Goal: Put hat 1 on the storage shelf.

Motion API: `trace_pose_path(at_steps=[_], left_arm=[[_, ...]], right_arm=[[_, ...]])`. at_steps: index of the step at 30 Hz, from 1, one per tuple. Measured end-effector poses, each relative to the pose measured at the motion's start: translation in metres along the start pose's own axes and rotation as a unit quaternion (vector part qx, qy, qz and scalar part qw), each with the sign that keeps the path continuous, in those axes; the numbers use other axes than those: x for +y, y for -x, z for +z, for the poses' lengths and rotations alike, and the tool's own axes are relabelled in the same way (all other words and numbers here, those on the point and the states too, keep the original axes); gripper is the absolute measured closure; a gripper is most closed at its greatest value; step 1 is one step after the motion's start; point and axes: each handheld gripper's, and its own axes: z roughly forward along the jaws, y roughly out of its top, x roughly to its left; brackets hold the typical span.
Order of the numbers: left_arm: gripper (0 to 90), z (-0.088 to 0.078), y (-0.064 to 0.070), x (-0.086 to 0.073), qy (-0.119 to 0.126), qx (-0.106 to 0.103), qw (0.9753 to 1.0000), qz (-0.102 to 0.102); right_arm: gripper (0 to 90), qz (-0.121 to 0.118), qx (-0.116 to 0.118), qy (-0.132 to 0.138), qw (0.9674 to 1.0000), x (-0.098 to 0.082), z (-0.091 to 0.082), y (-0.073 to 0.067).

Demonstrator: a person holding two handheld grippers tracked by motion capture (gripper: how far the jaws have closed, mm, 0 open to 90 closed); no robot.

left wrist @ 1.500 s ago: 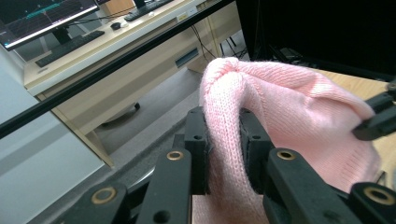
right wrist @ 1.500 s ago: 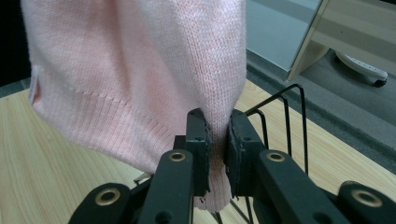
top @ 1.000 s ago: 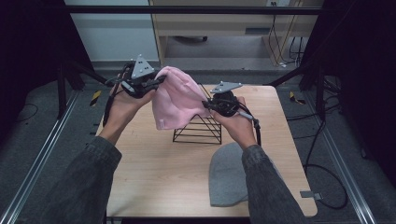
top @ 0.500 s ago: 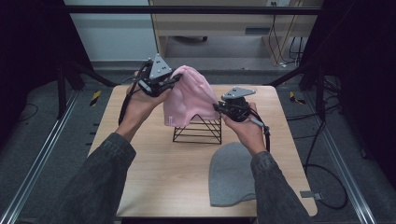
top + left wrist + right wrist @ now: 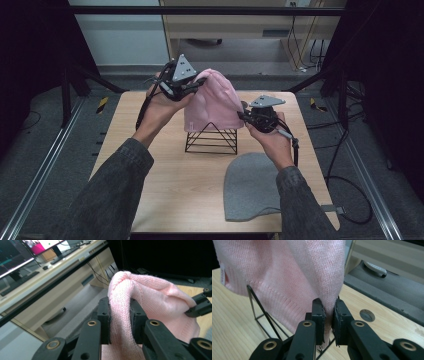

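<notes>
A pink knit beanie (image 5: 215, 102) hangs over the black wire pyramid stand (image 5: 211, 142) at the middle of the wooden table. My left gripper (image 5: 197, 85) is shut on the beanie's crown (image 5: 120, 302), held up above the stand. My right gripper (image 5: 243, 116) is shut on the beanie's lower edge (image 5: 328, 302) at the stand's right side. The right gripper view looks past the hem to the stand's wires (image 5: 257, 310). A grey beanie (image 5: 250, 185) lies flat on the table near the front right, under my right forearm.
The wooden table (image 5: 165, 195) has free surface at the left and front. A low desk with monitors and a keyboard (image 5: 65, 253) stands beyond the far edge. Metal rails (image 5: 40, 180) run along both sides on the floor, and cables (image 5: 345, 170) trail off at the right.
Both hands have carried the pink beanie to the right, from left of the stand to over it. The grey beanie has stayed in place.
</notes>
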Motion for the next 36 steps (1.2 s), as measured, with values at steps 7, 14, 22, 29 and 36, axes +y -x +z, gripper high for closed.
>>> trace_pose_path(at_steps=[7, 14, 22, 29, 36], left_arm=[[74.6, 0.0, 0.006, -0.009, -0.01, -0.025, 0.9995, -0.013], [74.6, -0.002, 0.012, -0.015, -0.018, -0.036, 0.9991, -0.013], [74.4, -0.006, 0.013, -0.031, -0.021, -0.049, 0.9982, -0.026], [74.0, -0.003, 0.014, -0.039, -0.031, -0.059, 0.9971, -0.036], [73.6, 0.002, 0.019, -0.046, -0.042, -0.071, 0.9957, -0.043]], right_arm=[[81.0, 0.0, 0.011, -0.016, 0.9998, -0.014, 0.004, -0.004], [81.0, -0.004, 0.017, -0.026, 0.9995, -0.022, 0.007, -0.008], [80.8, -0.013, 0.026, -0.036, 0.9989, -0.03, 0.011, -0.017], [80.7, -0.011, 0.026, -0.048, 0.9984, -0.035, 0.016, -0.018], [80.4, -0.009, 0.024, -0.062, 0.9977, -0.044, 0.023, -0.017]])
